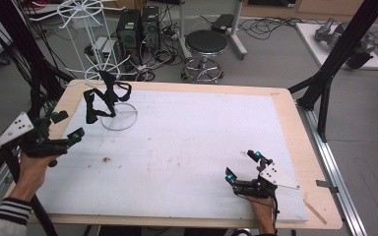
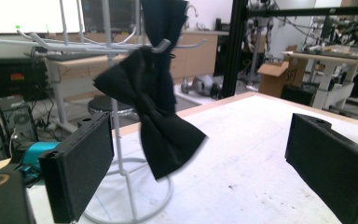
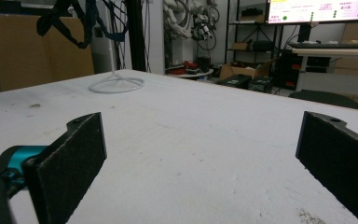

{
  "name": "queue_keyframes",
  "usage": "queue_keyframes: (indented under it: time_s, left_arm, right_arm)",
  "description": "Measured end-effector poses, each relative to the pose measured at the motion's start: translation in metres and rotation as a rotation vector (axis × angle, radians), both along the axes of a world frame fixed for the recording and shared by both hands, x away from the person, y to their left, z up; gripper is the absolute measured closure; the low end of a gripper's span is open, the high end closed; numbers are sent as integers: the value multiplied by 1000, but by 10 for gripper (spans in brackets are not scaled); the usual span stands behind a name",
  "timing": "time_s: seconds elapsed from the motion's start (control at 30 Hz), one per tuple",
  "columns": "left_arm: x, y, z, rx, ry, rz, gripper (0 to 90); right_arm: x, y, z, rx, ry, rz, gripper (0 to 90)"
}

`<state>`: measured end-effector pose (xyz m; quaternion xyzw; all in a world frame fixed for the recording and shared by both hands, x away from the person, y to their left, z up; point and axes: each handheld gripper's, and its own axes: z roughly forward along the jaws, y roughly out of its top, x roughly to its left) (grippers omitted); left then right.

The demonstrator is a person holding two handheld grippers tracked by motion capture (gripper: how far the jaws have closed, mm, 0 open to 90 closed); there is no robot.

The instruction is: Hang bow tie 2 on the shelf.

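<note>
A white wire stand (image 1: pixel 119 117) rises at the table's far left, with black bow ties (image 1: pixel 106 96) hanging from its arms. In the left gripper view one bow tie (image 2: pixel 161 121) dangles from an arm of the stand (image 2: pixel 121 158), a short way ahead of the jaws. My left gripper (image 1: pixel 68 125) hovers just left of the stand, open, with nothing between its pads (image 2: pixel 81 168). My right gripper (image 1: pixel 242 165) rests low near the table's front right, open and empty. From there the stand's base ring (image 3: pixel 116 85) and the bow ties (image 3: pixel 70 23) lie far off.
A white mat (image 1: pixel 187 147) covers the wooden table (image 1: pixel 295 147). Behind the table stand a stool (image 1: pixel 205 44), computer towers (image 1: pixel 138 29) and a second white wire rack (image 1: pixel 81 19). Black frame posts (image 1: pixel 334 59) rise at the right, and cables hang at the left.
</note>
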<state>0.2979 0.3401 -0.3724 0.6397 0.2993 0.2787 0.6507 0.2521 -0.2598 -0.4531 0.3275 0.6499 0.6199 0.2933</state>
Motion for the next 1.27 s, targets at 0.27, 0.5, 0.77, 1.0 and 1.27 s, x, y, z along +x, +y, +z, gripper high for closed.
queue_keyframes:
  time_s: [0.27,0.5,0.77,1.0,1.27]
  left_arm:
    - [-26,-23,-41,8,-48,19,82]
    - [-32,-34,-64,20,-63,23,82]
    - [-35,-35,-79,18,-58,39,83]
    - [-35,-33,-83,8,-53,32,82]
    - [-35,-34,-83,14,-52,43,84]
  right_arm:
    - [-1,1,0,5,-2,-16,8]
    - [-1,1,0,-4,-6,-24,9]
    - [-1,2,0,-5,-1,-32,8]
    - [-1,3,0,-13,-3,-35,8]
    - [-2,4,0,-18,-2,-46,9]
